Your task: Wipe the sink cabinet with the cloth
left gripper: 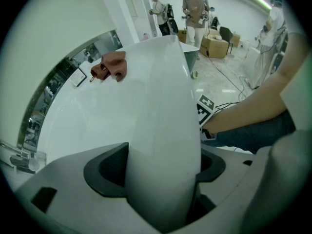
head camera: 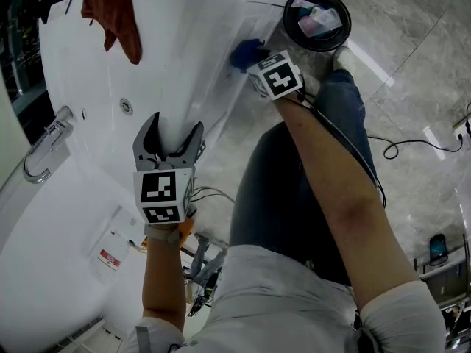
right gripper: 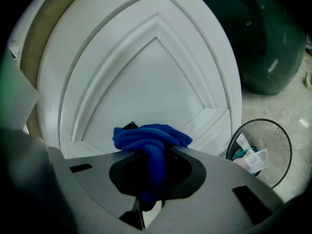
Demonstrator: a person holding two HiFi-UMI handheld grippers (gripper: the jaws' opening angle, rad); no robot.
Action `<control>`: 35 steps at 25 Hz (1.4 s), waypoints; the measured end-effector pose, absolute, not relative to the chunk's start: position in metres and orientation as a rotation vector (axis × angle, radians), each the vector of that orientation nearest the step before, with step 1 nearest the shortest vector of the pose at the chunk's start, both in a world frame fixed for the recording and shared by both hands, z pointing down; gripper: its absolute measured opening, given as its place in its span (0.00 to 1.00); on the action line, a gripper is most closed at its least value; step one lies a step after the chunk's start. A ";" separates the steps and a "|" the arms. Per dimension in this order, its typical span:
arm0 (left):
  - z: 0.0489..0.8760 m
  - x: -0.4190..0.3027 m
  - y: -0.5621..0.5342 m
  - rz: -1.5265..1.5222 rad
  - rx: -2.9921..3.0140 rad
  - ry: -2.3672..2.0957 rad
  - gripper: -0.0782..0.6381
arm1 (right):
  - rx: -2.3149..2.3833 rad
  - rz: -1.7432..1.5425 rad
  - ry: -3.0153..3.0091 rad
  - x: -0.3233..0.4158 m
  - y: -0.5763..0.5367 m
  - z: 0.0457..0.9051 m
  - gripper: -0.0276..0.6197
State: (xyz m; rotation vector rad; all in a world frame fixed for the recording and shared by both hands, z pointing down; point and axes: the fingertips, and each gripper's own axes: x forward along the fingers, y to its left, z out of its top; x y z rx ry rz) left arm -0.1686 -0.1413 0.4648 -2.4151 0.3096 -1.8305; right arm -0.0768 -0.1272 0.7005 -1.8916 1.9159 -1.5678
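Note:
A blue cloth [right gripper: 148, 138] is bunched between the jaws of my right gripper [right gripper: 148, 155], which is shut on it. The cloth [head camera: 245, 51] presses against the white panelled cabinet door [right gripper: 146, 77] below the counter; in the head view the right gripper [head camera: 256, 66] is at the door's [head camera: 213, 65] right side. My left gripper [head camera: 171, 140] is open, its jaws straddling the white counter rim [left gripper: 165, 130]. The rim fills the gap of the left gripper [left gripper: 163, 165].
A reddish-brown rag [head camera: 114, 13] lies on the white counter, and a chrome faucet [head camera: 45, 149] stands at its left. A black bin [head camera: 316, 19] with rubbish stands on the floor beside the cabinet. Cables [head camera: 412, 142] trail across the tiles. People [left gripper: 195, 9] stand far back.

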 end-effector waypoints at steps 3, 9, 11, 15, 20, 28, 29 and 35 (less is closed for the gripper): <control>0.465 -0.168 -0.142 -1.829 -2.415 0.310 0.58 | -1.927 -1.506 1.880 -0.064 -0.124 0.696 0.14; 0.465 -0.168 -0.141 -1.833 -2.412 0.311 0.58 | -1.927 -1.421 1.878 -0.054 -0.123 0.680 0.14; 0.465 -0.168 -0.141 -1.832 -2.413 0.310 0.58 | -1.886 -1.456 1.866 -0.060 -0.120 0.683 0.14; 0.464 -0.168 -0.141 -1.829 -2.413 0.313 0.58 | -1.831 -1.531 1.894 -0.076 -0.117 0.690 0.14; 0.465 -0.168 -0.141 -1.827 -2.412 0.314 0.58 | -1.710 -1.574 1.983 -0.102 -0.119 0.689 0.14; 0.464 -0.167 -0.141 -1.826 -2.408 0.315 0.58 | -1.458 -1.446 2.217 -0.156 -0.131 0.656 0.14; 0.464 -0.168 -0.141 -1.825 -2.408 0.316 0.58 | -1.438 -1.437 2.230 -0.160 -0.132 0.653 0.14; 0.464 -0.168 -0.141 -1.823 -2.410 0.316 0.58 | -1.376 -1.552 2.321 -0.184 -0.124 0.668 0.14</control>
